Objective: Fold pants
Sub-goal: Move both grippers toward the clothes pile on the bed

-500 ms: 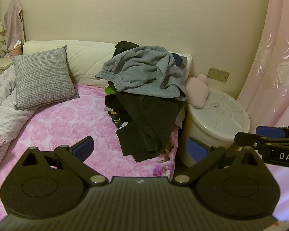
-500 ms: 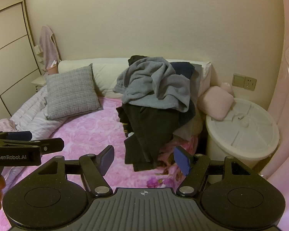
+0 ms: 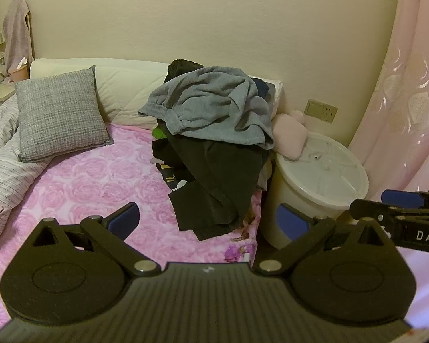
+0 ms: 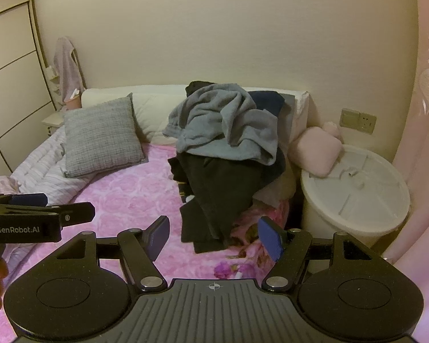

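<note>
A heap of clothes lies at the right side of the pink rose-print bed [image 3: 80, 183]. Grey sweatpants [image 3: 214, 108] [image 4: 228, 131] with an elastic waistband top the heap. Under them a black garment [image 3: 217, 183] [image 4: 214, 197] spills toward the bed's near edge. My left gripper [image 3: 207, 218] is open and holds nothing, short of the heap. My right gripper [image 4: 214, 235] is also open and holds nothing, just before the black garment's lowest fold. Each gripper shows at the edge of the other's view, the right gripper [image 3: 400, 208] and the left gripper [image 4: 43, 208].
A grey pillow [image 3: 60, 114] leans on a white headboard cushion [image 3: 123, 91]. A striped quilt [image 3: 3, 154] lies at left. A white lidded bucket [image 3: 320, 183] stands right of the bed with a pink plush [image 3: 289, 137] on it. A pink curtain [image 3: 406, 85] hangs at right.
Both grippers have shifted slightly forward toward the heap; the clothes have not moved and both stay open.
</note>
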A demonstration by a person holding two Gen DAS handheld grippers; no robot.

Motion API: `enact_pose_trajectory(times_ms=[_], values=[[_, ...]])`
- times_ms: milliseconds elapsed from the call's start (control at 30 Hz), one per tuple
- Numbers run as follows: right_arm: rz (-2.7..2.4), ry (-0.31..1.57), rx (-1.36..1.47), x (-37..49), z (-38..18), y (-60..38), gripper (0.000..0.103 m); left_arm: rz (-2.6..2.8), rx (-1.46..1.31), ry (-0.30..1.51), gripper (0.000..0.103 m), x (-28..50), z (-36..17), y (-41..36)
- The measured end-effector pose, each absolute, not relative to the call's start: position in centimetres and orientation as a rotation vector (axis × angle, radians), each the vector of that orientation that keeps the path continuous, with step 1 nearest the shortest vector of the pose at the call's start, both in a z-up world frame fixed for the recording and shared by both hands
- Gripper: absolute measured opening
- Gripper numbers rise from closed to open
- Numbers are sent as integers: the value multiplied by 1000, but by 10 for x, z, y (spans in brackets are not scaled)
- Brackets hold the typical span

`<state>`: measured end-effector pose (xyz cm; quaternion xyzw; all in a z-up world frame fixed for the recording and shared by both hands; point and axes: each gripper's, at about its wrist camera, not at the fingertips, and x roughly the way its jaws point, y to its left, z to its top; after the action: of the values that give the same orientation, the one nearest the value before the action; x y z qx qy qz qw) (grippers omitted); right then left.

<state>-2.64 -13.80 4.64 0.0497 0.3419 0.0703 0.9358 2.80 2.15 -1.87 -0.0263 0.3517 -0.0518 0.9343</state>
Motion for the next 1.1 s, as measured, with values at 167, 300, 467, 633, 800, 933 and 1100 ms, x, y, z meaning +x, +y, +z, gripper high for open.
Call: enact_pose_trajectory(times_ms=[167,300,467,633,800,933,1100], values=[[140,702,101,-28,45,-137,66,-107,-55,721,101,30,-19,21],[142,716,108,-24,43,-139,66,-103,-54,733,101,33,-21,22],[175,754,118,-8,34,-140,66,-84,-62,752,101,46,-27,28],[203,786,112,19,22,-138,66,-42,-76,780,101,72,-39,37],[208,790,60,66,8,-142,66,2,-104,795,101,107,-53,49],[226,768,-6,113,-4,-145,66,45,-132,820,101,143,-68,57],[239,764,-42,179,-20,-153,66,82,-149,866,100,200,-86,58]])
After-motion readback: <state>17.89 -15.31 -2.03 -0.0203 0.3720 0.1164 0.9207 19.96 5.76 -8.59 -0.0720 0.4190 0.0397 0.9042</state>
